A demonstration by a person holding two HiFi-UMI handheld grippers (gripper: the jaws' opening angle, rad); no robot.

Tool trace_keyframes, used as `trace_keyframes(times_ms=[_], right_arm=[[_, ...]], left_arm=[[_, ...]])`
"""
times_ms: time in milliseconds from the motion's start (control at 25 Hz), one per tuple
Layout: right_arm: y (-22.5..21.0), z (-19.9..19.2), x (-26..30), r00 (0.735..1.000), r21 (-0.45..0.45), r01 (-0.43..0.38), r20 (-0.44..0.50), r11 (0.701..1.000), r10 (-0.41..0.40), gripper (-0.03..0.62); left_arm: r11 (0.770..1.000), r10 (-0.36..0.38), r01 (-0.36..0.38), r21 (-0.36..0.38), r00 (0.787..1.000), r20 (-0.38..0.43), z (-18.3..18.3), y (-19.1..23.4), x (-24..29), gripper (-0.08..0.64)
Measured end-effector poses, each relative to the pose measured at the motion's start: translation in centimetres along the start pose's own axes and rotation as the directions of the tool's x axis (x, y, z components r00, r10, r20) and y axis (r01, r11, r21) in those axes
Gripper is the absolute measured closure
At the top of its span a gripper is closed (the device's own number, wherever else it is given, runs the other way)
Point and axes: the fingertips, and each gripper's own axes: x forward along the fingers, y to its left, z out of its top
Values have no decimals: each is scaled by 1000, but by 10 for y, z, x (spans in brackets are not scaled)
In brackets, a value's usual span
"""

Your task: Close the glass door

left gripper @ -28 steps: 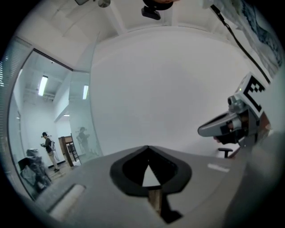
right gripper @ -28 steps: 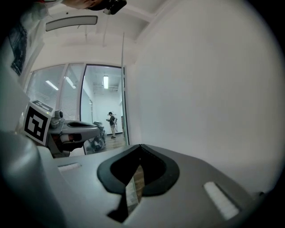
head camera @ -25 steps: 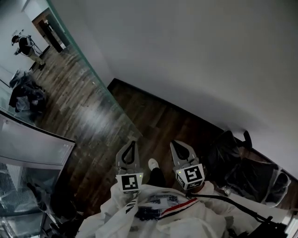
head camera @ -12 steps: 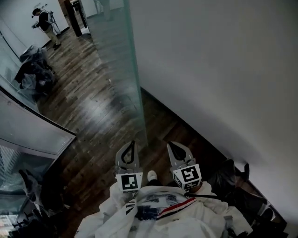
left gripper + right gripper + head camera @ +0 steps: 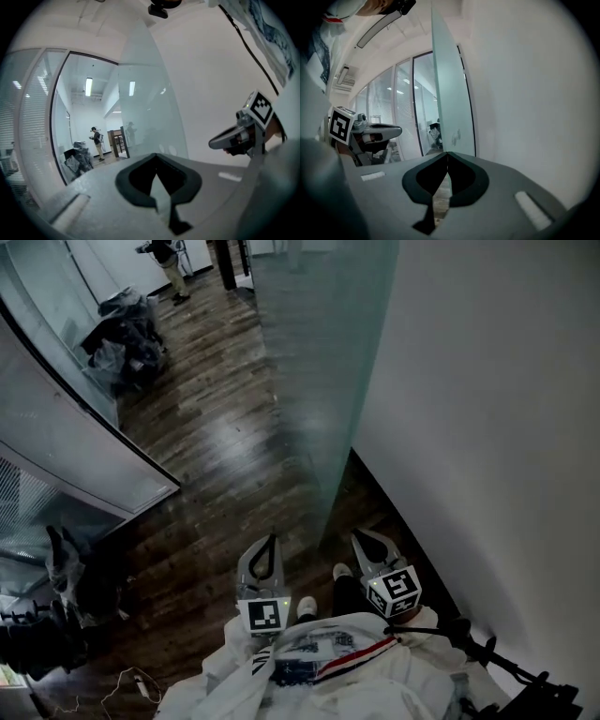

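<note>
The frosted glass door (image 5: 319, 381) stands open, swung back near the white wall (image 5: 506, 427), with its free edge towards me. My left gripper (image 5: 268, 542) is held low in front of my body, shut and empty, left of the door's lower corner. Just right of that corner is my right gripper (image 5: 364, 538), also shut and empty. In the left gripper view the shut jaws (image 5: 155, 155) point at the door (image 5: 140, 112), with the right gripper (image 5: 234, 138) to the side. In the right gripper view the tips (image 5: 447, 153) line up under the door's edge (image 5: 443, 93). Neither gripper touches the glass.
A dark wood floor (image 5: 216, 446) runs down the corridor. A glass partition with blinds (image 5: 84, 456) lines the left side. A heap of bags (image 5: 122, 334) lies beside it, and a person (image 5: 169, 254) stands at the far end. Dark gear (image 5: 56, 615) and a black stand (image 5: 506, 671) sit close to me.
The view has swung round towards the door, which now stands close in front of me. Both grippers have moved with me towards its edge, still shut.
</note>
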Motion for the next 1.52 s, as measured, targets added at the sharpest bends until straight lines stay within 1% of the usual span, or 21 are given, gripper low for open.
trace_keyframes(times_ms=[80, 120, 200, 280, 400, 480, 560, 680, 760, 800, 920, 1040, 1120, 1240, 1320, 1400, 1480, 1520], right_arm=[[-12, 6, 24, 996, -16, -85, 2, 996, 85, 579], [-21, 9, 42, 991, -17, -136, -2, 991, 136, 561], [-42, 13, 78, 973, -21, -229, -23, 973, 229, 553], [-49, 13, 100, 951, -24, -307, -46, 951, 306, 527], [-34, 14, 107, 923, -52, -384, -60, 922, 381, 470], [-23, 13, 110, 908, -89, -419, -70, 904, 414, 446], [-10, 11, 110, 888, -114, -460, -75, 881, 454, 418], [7, 8, 110, 850, -165, -527, -91, 834, 519, 362], [18, 1, 109, 820, -198, -572, -121, 796, 559, 343], [24, -3, 109, 805, -209, -593, -134, 777, 578, 316], [32, -4, 120, 769, -227, -638, -156, 736, 619, 318], [19, 11, 147, 721, -224, -692, -174, 686, 671, 318], [20, 15, 153, 691, -230, -721, -184, 653, 699, 318], [34, 17, 158, 675, -245, -736, -184, 631, 715, 320], [31, 21, 175, 656, -246, -752, -185, 612, 732, 355], [34, 20, 187, 629, -238, -774, -179, 587, 757, 436], [41, 8, 194, 607, -220, -790, -160, 572, 778, 440], [46, 0, 198, 600, -215, -796, -155, 566, 785, 439]], left_arm=[[998, 70, -70, -6, 997, -23, -3, 11, 6, 558], [994, 106, -107, -10, 994, -34, -4, 16, 14, 558], [986, 168, -169, -12, 985, -49, -2, 22, 37, 558], [979, 205, -206, -4, 977, -60, 0, 22, 46, 558], [971, 237, -237, 7, 970, -52, 7, 21, 36, 558], [966, 259, -258, 9, 965, -41, 11, 21, 26, 558], [960, 280, -280, 8, 959, -50, 11, 18, 15, 558], [949, 316, -316, 10, 946, -65, 9, 15, 1, 558], [940, 340, -340, 14, 938, -71, 7, 12, -11, 558], [936, 352, -352, 14, 933, -78, 5, 10, -17, 558], [921, 389, -389, 23, 915, -101, -1, 13, -28, 558], [904, 426, -427, 21, 896, -129, 2, 15, -4, 558], [896, 443, -445, 21, 885, -142, 3, 10, 0, 558], [884, 466, -465, 45, 871, -157, 3, 11, -12, 558], [867, 496, -497, 38, 851, -175, -1, 23, -4, 558], [845, 526, -534, 18, 826, -201, -14, 34, -5, 558], [830, 543, -557, 4, 808, -230, -38, 43, -14, 558], [826, 547, -564, -2, 802, -240, -51, 49, -18, 558]])
